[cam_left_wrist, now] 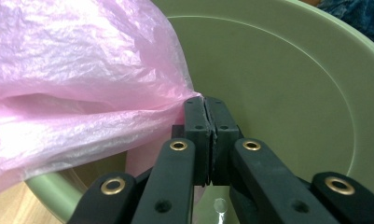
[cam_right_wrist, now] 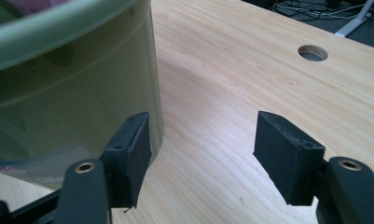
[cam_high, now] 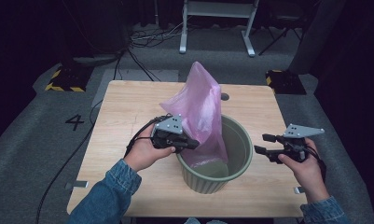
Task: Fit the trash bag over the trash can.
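The work in hand looks like lining the bin with the pink bag; the left gripper has its jaws clamped tight on a pinch of the bag's edge, seen plainly in the left gripper view where the film gathers into the closed tips; that pinch sits just at the bin's near-left rim, with the bag rising above and beyond the gripper and its lower part draping down inside the bin.

The right gripper hangs off to the bin's other side, apart from it, jaws spread wide with nothing between them; in the right gripper view the bin wall stands just beside its left jaw and bare table lies ahead.

To do this step well, I judge the left grip should hold firm and low at the rim so the film does not slip; the free gripper should take the opposite edge of the bag's mouth, not the crumpled body, then both should draw apart so the mouth opens over the rim; pull gently, since thin film tears or slides out of a small pinch; the bin is light and may tip or skid if the bag drags on one side, so keep the pull even.
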`<state>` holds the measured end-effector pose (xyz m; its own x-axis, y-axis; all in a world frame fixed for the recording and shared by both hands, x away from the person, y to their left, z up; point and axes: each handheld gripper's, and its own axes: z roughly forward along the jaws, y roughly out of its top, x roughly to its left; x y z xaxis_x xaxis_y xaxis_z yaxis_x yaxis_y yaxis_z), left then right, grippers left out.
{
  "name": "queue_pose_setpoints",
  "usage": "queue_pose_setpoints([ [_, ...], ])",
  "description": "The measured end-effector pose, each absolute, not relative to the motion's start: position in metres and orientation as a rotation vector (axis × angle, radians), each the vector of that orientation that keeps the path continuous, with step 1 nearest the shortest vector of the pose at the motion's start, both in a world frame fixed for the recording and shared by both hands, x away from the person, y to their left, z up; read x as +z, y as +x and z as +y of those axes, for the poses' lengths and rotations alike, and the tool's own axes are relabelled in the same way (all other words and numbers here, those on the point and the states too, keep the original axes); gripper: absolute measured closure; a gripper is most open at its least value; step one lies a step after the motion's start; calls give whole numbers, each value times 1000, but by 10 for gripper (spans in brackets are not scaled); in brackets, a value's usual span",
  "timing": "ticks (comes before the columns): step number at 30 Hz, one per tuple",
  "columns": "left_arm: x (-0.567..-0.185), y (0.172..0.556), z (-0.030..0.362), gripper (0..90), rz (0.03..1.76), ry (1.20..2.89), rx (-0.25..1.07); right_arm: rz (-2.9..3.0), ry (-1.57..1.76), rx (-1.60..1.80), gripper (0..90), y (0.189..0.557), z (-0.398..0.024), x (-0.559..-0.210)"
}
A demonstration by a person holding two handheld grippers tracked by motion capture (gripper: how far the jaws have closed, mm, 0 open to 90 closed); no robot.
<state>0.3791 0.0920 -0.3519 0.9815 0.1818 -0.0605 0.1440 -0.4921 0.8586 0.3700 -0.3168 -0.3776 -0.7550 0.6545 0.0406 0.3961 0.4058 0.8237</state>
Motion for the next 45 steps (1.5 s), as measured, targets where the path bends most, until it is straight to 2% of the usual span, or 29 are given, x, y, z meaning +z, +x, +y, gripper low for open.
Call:
queue_pose_setpoints([
  [15, -354, 378, 93, 878, 268, 2064, 57, 2384, 864, 1291, 375, 382, -314, -348],
  [26, -354, 382, 94, 874, 254, 2060, 50, 2397, 798, 1314, 378, 400, -295, -322],
  [37, -358, 389, 97, 881, 229, 2005, 29, 2468, 648, 1435, 361, 422, -278, -313],
  [45, -357, 389, 98, 881, 233, 1994, 24, 2504, 637, 1470, 310, 436, -258, -313],
])
